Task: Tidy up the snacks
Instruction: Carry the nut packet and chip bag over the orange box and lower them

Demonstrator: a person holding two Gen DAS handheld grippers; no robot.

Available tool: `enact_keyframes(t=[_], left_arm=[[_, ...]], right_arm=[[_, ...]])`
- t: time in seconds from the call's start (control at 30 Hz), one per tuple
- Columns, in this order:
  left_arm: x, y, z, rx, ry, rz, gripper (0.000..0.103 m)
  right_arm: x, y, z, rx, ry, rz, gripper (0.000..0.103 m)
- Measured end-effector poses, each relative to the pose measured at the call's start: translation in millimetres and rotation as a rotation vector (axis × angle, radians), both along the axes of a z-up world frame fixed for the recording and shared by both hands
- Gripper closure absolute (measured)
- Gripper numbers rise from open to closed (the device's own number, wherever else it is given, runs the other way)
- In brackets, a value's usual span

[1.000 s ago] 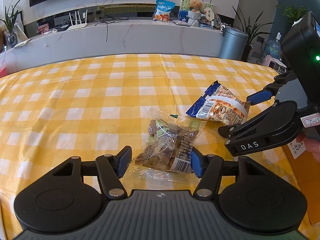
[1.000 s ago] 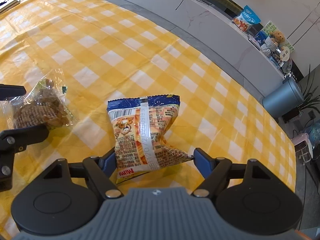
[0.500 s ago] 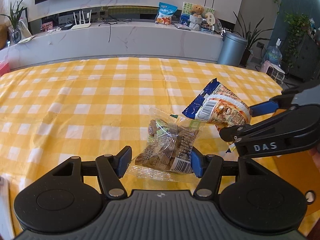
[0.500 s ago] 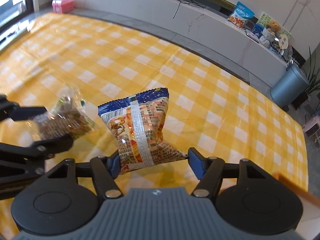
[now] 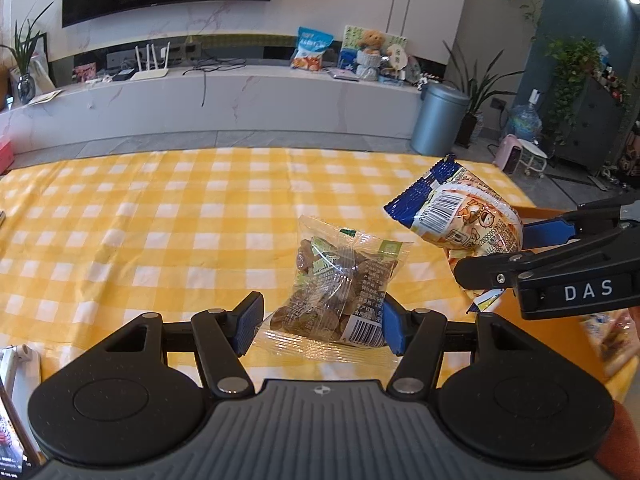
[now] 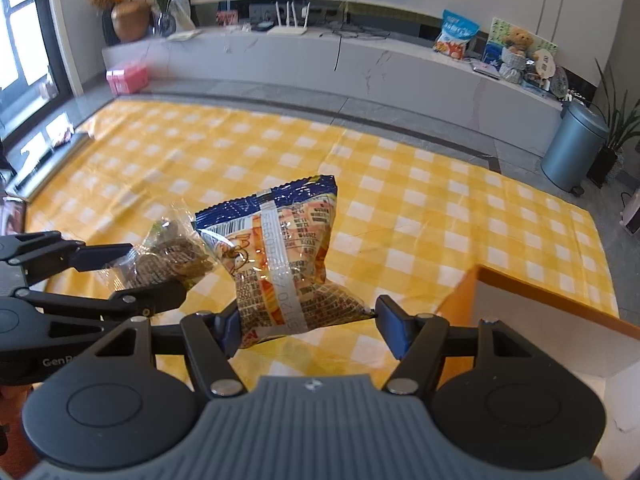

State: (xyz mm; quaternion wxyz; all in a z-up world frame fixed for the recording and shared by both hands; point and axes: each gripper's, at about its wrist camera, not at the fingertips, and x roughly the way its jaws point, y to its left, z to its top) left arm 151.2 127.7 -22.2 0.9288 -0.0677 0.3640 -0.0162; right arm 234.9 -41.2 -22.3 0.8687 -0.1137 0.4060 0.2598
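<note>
A living room with a long white marble console along the far wall surrounds a table (image 5: pixel 120 216) covered in a yellow-and-white checked cloth. Above that cloth, lifted clear of it, the clear packet of brown snacks (image 5: pixel 340 284) sits pinched between the blue-padded fingers of the left gripper (image 5: pixel 320 322), its barcode corner against the right pad. In the right wrist view the same packet (image 6: pixel 168 256) hangs just left of the second one, the two nearly touching. That second one, a blue-and-orange snack bag (image 6: pixel 280 256), is clamped at its lower end by the fingers of the right gripper (image 6: pixel 308 320) and stands up tilted, blue sealed edge uppermost. From the left wrist camera the bag (image 5: pixel 452 216) shows on the right, held above the table's right edge. Near the right gripper, an orange-rimmed box (image 6: pixel 540 292) stands at the near right of the table. Farther off, a grey-blue bin (image 5: pixel 438 118) stands on the floor beside the console's right end, where a blue snack bag (image 5: pixel 312 48) and a teddy bear (image 5: pixel 370 54) rest.
</note>
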Motion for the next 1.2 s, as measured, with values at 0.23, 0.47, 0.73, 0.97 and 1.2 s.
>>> enact_keyframes(t=[0.23,0.47,0.73,0.97,1.2], left_arm=[[-12.9,-27.6,22.5,-0.028,-0.039,-0.072,0.033],[-13.6,-70.2,41.9,-0.053,-0.070,-0.195,0.033],[7.3,-137.2,45.8,-0.020,-0.042,-0.371,0.033],[34.9,-200.2,35.5,0.006,0.019,-0.538,0.033],[59.1,-244.6,8.3,0.039,0.104,-0.626,0.033]], right_arm=[[-25.3,-44.1,26.9,0.050,-0.042,-0.055,0.038],[-45.3,-106.6,44.4,0.081,-0.077,-0.161,0.037],[-61.0,-186.4,47.4,0.056,-0.094,-0.300,0.037],[-61.2,-246.3,34.4,0.032,-0.074,-0.405,0.037],[-46.9,-289.2,8.3,0.004,-0.028,-0.486,0.037]])
